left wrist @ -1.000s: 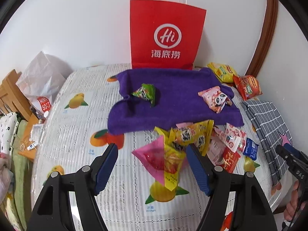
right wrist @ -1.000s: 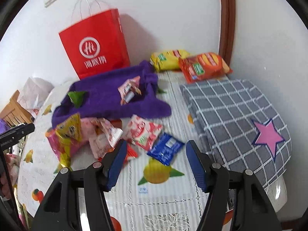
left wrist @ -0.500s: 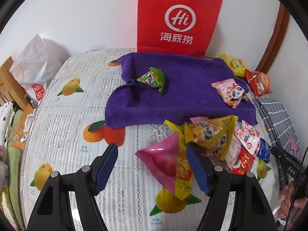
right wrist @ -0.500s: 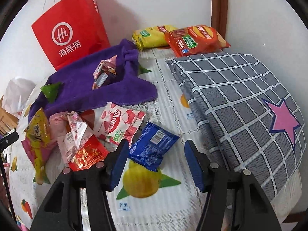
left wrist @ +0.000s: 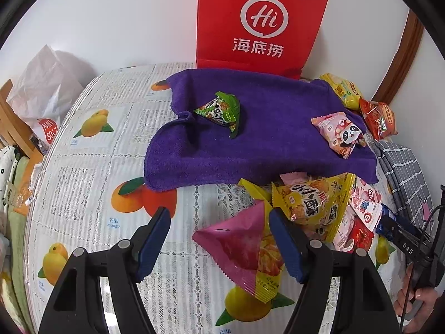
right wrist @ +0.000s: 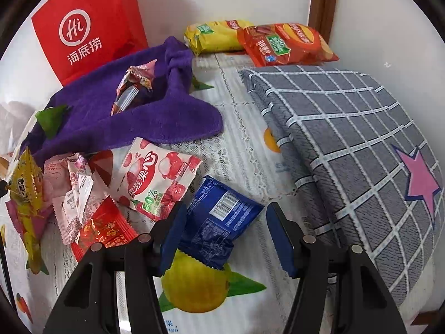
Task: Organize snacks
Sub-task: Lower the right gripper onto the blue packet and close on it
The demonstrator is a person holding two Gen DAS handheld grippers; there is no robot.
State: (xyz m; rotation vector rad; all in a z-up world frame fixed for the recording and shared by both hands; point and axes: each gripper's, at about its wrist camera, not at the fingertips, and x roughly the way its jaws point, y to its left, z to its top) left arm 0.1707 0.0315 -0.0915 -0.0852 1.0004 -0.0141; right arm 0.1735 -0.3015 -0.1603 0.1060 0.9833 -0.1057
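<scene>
While both tools have come lower and nearer the snack pile than a second ago, neither has taken hold of anything. In the left wrist view the left tool [left wrist: 217, 229] stands open at the lower centre of the frame, its jaws straddling a pink packet [left wrist: 242, 247] that lies on the fruit-print desk [left wrist: 91, 167]; the right pad overlaps the packet's edge in the picture, but whether it touches cannot be told. A yellow packet [left wrist: 311, 206] lies just right of that pad, against the rest of the pile. In the right wrist view the right tool [right wrist: 224, 232] is also open, jaws a little narrower than before, with a blue packet [right wrist: 219, 222] between them at lower centre; the left pad sits at the packet's edge, the right pad stands apart from it. A purple towel [left wrist: 264, 144] fills the middle of the left view, already bearing a green packet [left wrist: 219, 110] and a panda packet [left wrist: 339, 133], with a red paper bag [left wrist: 261, 22] upright behind it at the top. Judgement: both tools are lined up for a pick, pink on the left, blue on the right; most snacks remain loose on the desk below the towel, so sorting is at an early stage. Thin, crinkly wrappers may slip or fold when pinched.
</scene>
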